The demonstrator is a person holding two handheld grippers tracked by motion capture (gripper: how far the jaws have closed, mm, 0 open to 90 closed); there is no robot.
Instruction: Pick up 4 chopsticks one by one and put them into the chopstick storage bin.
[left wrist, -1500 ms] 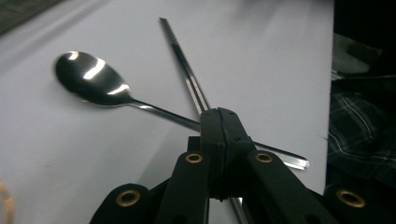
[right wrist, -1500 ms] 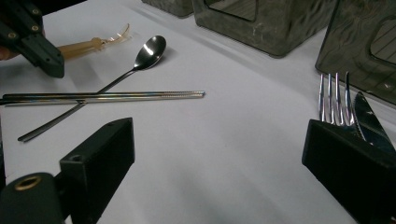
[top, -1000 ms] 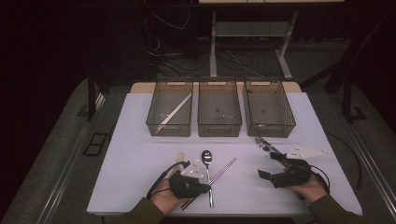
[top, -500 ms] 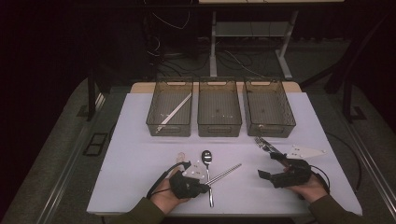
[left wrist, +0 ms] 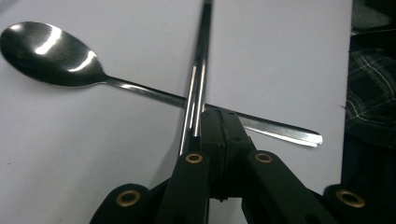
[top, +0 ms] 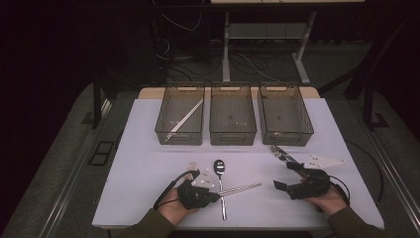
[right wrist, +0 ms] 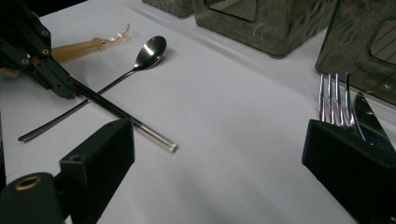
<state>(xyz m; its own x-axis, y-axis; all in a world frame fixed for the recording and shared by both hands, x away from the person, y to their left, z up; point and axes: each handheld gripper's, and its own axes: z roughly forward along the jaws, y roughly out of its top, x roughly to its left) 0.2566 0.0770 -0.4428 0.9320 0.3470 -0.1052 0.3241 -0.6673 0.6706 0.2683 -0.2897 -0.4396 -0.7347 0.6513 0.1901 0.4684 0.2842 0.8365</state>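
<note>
The chopsticks (left wrist: pixel 196 88), a pair of metal rods lying side by side, are pinched at their near end by the left gripper (left wrist: pixel 219 123), whose two black jaws are pressed together on them. In the left gripper view the rods run straight away from the jaws and pass over the handle of a spoon (left wrist: pixel 51 53) that lies flat on the white table (left wrist: pixel 289 60), its bowl facing up. In the high view the chopsticks (top: pixel 242 188) slant to the right from the left gripper (top: pixel 210 196) at the near edge of the table (top: pixel 143 163), their far end lying free, while the spoon (top: pixel 220 168) points its bowl away from the person. The right gripper view shows the ribbed tip of the chopsticks (right wrist: pixel 156 137) just above or on the table; which, I cannot tell.

The right gripper (top: pixel 289 176) rests in the person's hand at the near right, its jaws spread wide with nothing between them. Just beyond it lie a fork (right wrist: pixel 334 100) and a knife (right wrist: pixel 369 116), side by side.

Beside the spoon's bowl lies a pale translucent utensil (right wrist: pixel 88 44). Farther back stand three dark see-through bins in a row: the left bin (top: pixel 163 131) holds one long pale stick (top: pixel 185 118), the middle bin (top: pixel 233 136) and the right bin (top: pixel 287 136) sit beside it.
</note>
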